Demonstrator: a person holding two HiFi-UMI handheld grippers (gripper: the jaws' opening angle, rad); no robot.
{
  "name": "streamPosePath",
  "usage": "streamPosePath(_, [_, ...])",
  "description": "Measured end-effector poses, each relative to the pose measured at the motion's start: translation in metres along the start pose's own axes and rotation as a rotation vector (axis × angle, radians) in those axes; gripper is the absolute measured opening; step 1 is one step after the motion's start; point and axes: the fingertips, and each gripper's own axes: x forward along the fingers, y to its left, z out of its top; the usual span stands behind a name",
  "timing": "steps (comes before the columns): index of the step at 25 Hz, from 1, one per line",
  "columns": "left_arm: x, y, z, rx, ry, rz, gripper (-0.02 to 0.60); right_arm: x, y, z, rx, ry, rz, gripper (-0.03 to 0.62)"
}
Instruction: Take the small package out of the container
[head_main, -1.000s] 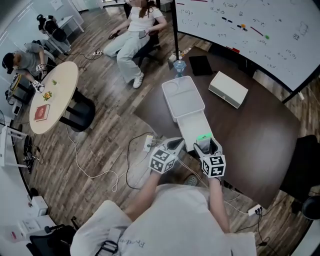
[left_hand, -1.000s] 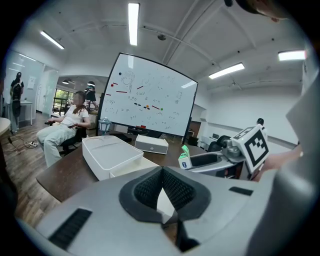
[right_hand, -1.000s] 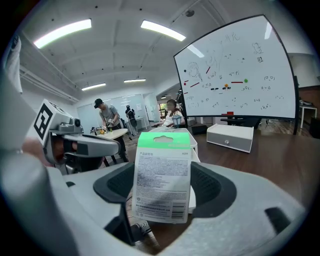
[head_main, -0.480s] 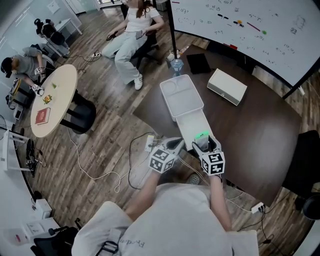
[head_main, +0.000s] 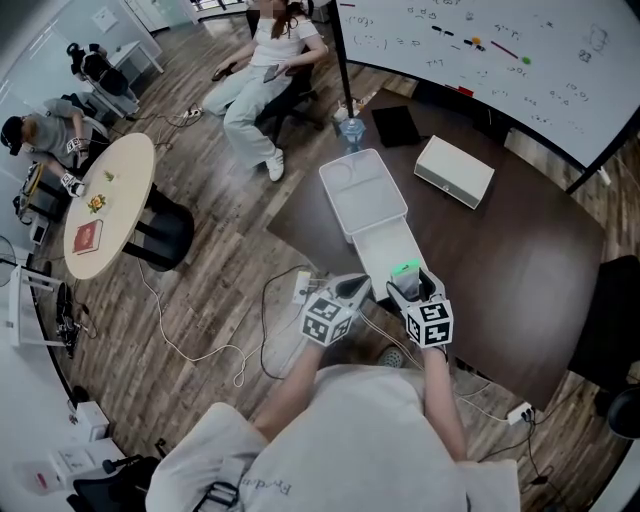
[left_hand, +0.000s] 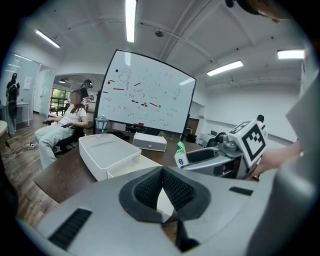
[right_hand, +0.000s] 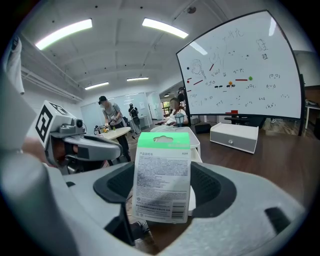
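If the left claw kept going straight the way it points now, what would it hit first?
Probably the white container: the shut left claw aims at its lower near section, with nothing visible in between. Depth is hard to judge, so it might just skim its side.

White box (head_main: 454, 171) on dark table (head_main: 520, 265), whiteboard (head_main: 500, 65) behind

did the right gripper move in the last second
No: the right gripper, gripping the small package, stays over the white container's near end.
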Motion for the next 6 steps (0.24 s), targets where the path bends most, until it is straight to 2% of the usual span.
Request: streamPosePath(6, [0.0015, 0.0088, 0.0021, 0.006, -0.002, 0.016, 0.005, 0.0079, -0.0028, 0.0048, -0.006, -0.001, 0.002, 0.348])
